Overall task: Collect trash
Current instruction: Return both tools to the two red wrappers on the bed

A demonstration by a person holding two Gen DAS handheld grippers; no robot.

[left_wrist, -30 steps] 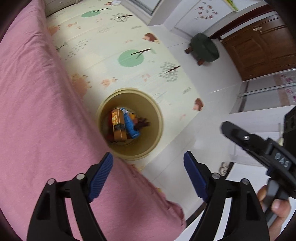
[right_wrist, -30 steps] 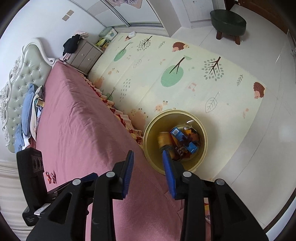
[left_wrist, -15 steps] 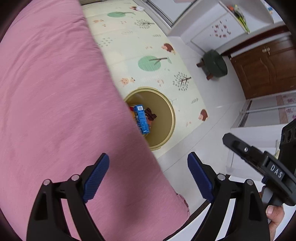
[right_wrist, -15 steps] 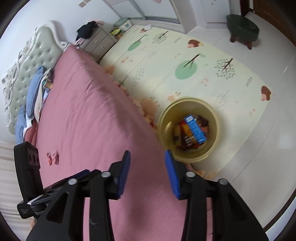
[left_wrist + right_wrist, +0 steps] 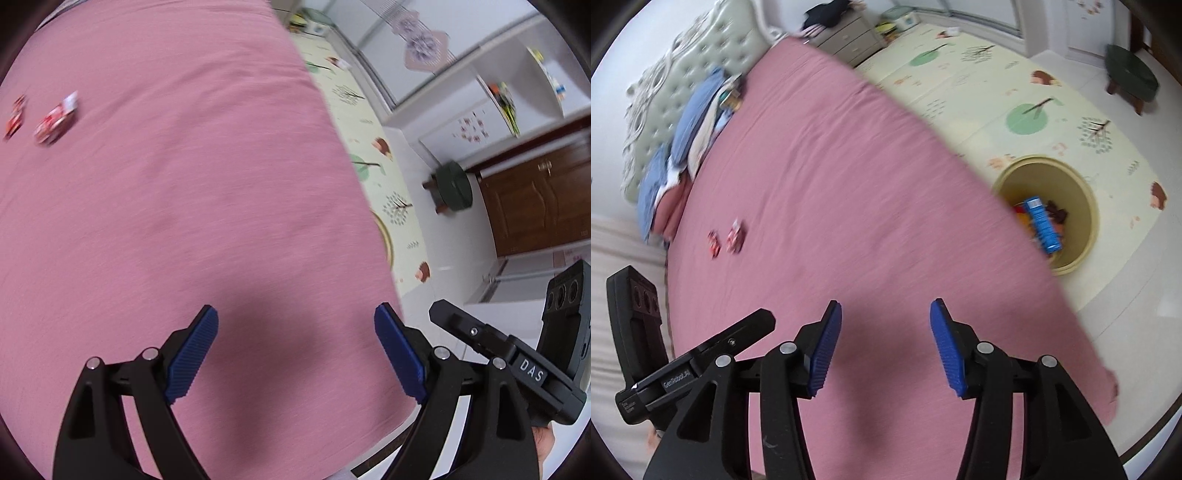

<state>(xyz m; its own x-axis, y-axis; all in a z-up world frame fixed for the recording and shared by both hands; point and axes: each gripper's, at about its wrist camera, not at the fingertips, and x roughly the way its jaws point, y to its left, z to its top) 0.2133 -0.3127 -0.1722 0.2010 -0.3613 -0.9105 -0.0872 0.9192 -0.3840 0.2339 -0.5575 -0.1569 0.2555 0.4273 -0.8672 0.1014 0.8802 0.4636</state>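
Right wrist view: 2 red wrappers (image 5: pixel 726 242) lie on the pink bed (image 5: pixel 849 184), up-left of the right claw (image 5: pixel 884 347), which has just been widening, empty. Left claw (image 5: pixel 295 354) gapes empty, likely nearer. Bin (image 5: pixel 1086 206) sits right.

Pink bed (image 5: pixel 849 177), patterned play mat (image 5: pixel 1015 92), green stool (image 5: pixel 1132 74).

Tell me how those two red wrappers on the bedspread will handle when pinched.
The red wrappers look small, flat and crumpled, so probably very light and floppy. Lying on the soft pink bedspread, they may sink or slide as jaws close. Motion blur hides whether anything is inside.
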